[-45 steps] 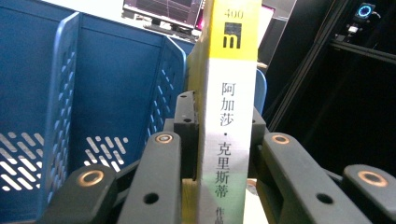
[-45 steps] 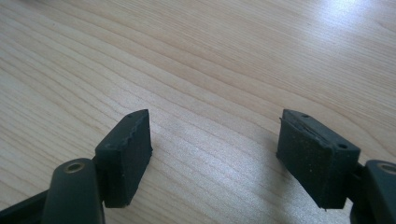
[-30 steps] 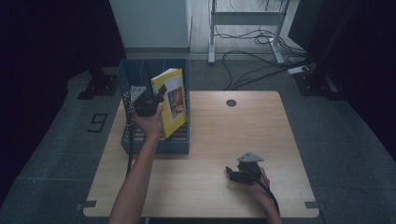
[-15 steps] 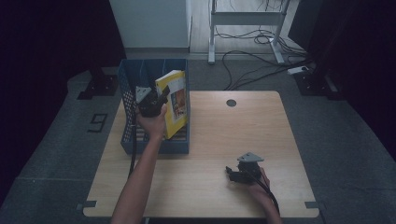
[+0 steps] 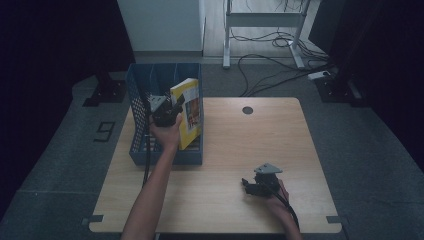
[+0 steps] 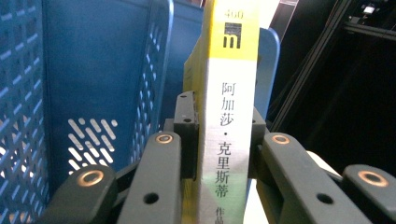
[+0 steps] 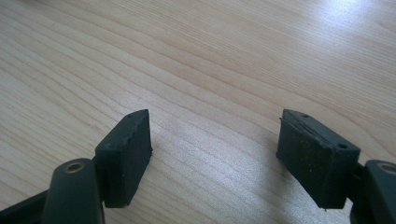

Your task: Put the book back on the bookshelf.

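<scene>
Left jaws clamped on book spine, book half in the file rack; right idle.

Left gripper (image 6: 223, 154) pinches the yellow book (image 5: 189, 112) by its spine, so it stays upright and edge-on to the slot. The book leans in the right-hand compartment of the blue file rack (image 5: 145, 82) at the counter's (image 5: 300, 145) far-left corner, likely mid-insert or mid-pull. Right gripper (image 7: 215, 154) rests near the front-right edge, jaws spread wide over bare wood with nothing between them, parked clear of the work.
</scene>
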Demonstrator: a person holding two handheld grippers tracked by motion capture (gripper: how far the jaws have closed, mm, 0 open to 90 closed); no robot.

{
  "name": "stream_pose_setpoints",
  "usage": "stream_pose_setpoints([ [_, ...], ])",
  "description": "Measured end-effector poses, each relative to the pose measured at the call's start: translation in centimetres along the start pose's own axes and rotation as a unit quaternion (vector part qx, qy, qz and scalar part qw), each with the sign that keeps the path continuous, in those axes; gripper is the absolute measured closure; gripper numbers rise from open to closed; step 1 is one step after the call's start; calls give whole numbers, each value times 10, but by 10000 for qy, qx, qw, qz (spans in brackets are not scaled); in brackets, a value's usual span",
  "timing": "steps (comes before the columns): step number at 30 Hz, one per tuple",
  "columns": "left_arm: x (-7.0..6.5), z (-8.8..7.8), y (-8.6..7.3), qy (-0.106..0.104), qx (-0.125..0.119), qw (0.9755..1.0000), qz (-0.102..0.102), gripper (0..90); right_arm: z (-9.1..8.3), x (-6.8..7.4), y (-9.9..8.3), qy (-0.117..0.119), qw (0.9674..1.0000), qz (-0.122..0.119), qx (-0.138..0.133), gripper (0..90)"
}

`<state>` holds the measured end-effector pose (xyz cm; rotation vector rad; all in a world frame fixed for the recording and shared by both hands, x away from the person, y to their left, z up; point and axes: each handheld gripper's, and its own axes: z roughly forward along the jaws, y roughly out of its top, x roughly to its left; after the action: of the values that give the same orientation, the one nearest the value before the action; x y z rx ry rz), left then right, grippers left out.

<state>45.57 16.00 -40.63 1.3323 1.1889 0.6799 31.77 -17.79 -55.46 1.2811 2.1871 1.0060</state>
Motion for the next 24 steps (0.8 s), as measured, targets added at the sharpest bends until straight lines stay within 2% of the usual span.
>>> stream_pose_setpoints([
  [12, 3, 4, -15, 37, 62, 10000, -45, 753, 0, 0, 0, -8, 10000, 16, 5, 252],
  [24, 1, -3, -19, -53, 78, 10000, 4, 747, 0, 0, 0, -19, 10000, 18, 2, 247],
])
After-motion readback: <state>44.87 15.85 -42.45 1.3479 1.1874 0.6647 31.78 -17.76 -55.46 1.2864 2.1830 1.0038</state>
